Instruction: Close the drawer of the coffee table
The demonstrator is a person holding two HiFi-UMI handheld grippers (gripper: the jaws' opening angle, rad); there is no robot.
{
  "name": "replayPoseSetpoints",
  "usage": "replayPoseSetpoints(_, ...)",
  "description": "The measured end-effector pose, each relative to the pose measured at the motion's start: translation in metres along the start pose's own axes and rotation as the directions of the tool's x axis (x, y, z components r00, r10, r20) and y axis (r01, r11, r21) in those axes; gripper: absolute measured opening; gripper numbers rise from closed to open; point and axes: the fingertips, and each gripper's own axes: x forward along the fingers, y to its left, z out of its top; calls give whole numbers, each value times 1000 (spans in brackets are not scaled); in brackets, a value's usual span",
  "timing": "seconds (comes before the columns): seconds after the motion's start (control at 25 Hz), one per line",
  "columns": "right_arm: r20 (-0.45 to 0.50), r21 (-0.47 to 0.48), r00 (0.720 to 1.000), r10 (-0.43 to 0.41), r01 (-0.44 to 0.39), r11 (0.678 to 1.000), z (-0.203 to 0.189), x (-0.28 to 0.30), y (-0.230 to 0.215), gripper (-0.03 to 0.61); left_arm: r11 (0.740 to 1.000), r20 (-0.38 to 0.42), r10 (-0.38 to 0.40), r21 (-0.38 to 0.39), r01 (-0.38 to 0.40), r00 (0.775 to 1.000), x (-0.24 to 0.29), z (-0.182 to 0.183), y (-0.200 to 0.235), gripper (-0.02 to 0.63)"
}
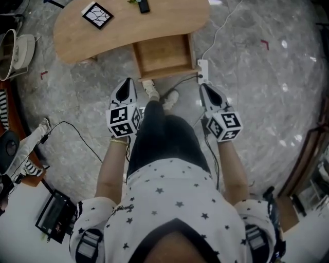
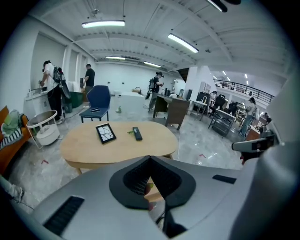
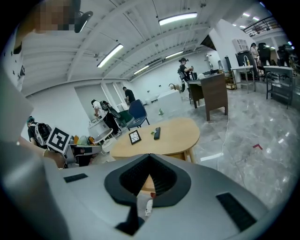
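A rounded wooden coffee table (image 1: 123, 28) stands ahead of me, and its drawer (image 1: 163, 55) is pulled out toward me, empty inside. My left gripper (image 1: 125, 91) hangs shut to the lower left of the drawer front, apart from it. My right gripper (image 1: 207, 91) is shut as well, just right of and below the drawer's corner, with nothing held. In the left gripper view the table top (image 2: 117, 140) lies beyond the closed jaws. The right gripper view shows the same table (image 3: 159, 138) farther off.
A framed tile (image 1: 97, 14) and a black remote (image 1: 143, 6) lie on the table top. A white power strip (image 1: 202, 71) with cables sits on the marble floor by the drawer's right corner. My feet (image 1: 157, 95) stand just before the drawer. A round white side table (image 1: 15, 49) is at the left.
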Motion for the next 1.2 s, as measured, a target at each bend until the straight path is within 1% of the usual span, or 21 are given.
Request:
replayPoseSetpoints(0.28, -14, -5, 999, -31, 31, 1000, -22, 36, -31, 8, 1000, -44, 5, 10, -4, 999, 37, -30, 19, 8)
replayPoseSetpoints(0.68, -54, 10, 995, -80, 81, 997, -66, 81, -77, 9, 999, -136, -15, 34, 20, 991, 82, -91, 35, 8)
replayPoseSetpoints(0.96, -115, -10, 987, -108, 108, 994, -107, 111, -108, 9, 999, -196, -2, 37, 9, 981, 114, -139, 45, 8)
replayPoseSetpoints(1.2, -160, -29, 974, -160, 157, 987, -141, 131, -137, 9, 999, -256, -4, 41, 15, 967, 135, -179, 52, 9)
